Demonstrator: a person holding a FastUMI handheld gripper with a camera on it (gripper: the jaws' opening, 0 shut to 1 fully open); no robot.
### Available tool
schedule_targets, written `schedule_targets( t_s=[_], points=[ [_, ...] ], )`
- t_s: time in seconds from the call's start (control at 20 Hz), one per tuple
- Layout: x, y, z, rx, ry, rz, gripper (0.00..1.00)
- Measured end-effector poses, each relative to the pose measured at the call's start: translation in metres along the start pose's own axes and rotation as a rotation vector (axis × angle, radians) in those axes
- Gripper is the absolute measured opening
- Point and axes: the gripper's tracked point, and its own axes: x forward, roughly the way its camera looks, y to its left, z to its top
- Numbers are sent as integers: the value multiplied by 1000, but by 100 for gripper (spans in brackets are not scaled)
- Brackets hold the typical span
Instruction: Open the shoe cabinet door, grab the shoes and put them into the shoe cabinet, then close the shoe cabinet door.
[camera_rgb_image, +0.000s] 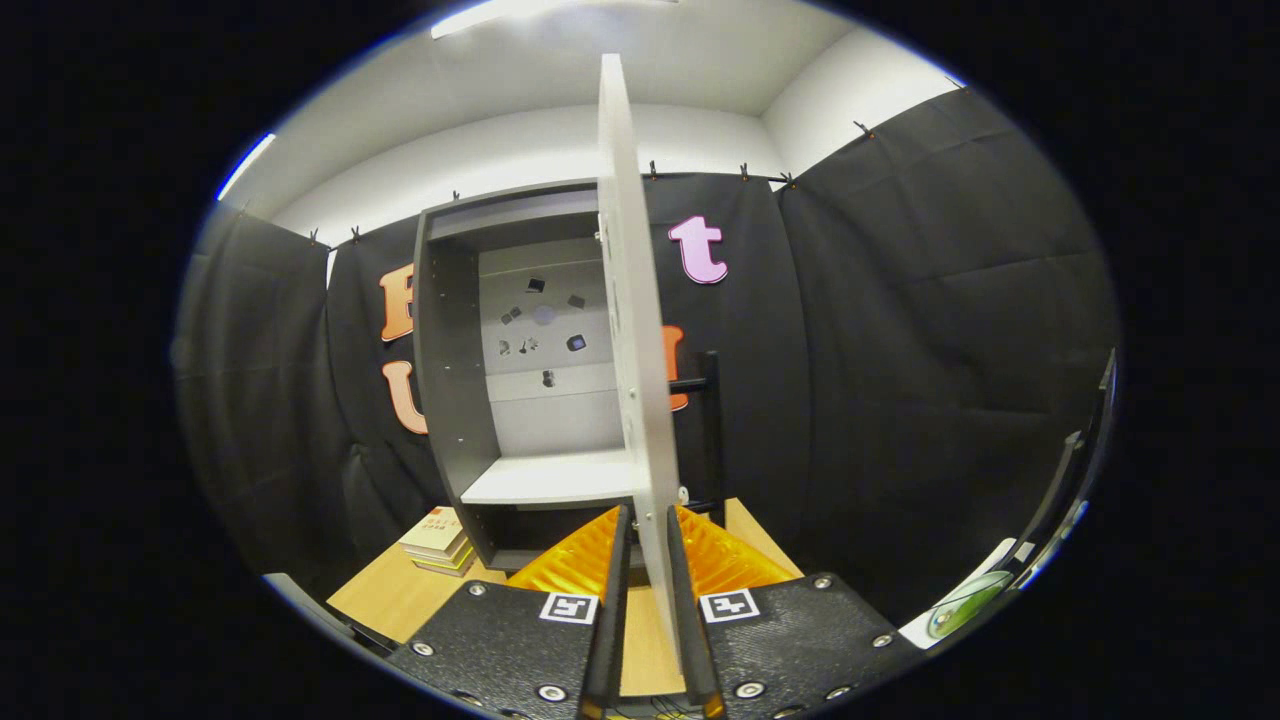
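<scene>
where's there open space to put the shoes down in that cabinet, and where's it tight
The white shelf inside the cabinet is bare, bordered by the dark left wall and the grey back panel. The compartment below it looks dark; I cannot tell what it holds. It is tight at the door, edge-on between the jaws of the gripper. Books crowd the table left of the cabinet.

No text can be read; the books' (440, 541) cover print is too small to tell

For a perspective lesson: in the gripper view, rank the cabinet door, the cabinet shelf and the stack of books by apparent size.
1. cabinet door, enlarged by nearness, held edge-on between the gripper fingers
2. cabinet shelf
3. stack of books
</scene>
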Motion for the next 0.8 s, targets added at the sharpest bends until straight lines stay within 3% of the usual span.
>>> schedule_targets(
  t_s=[0.35,0.8],
  points=[
    [7,74,-52,39,114,101,57],
    [29,138,-162,-90,323,133,72]
  ],
)
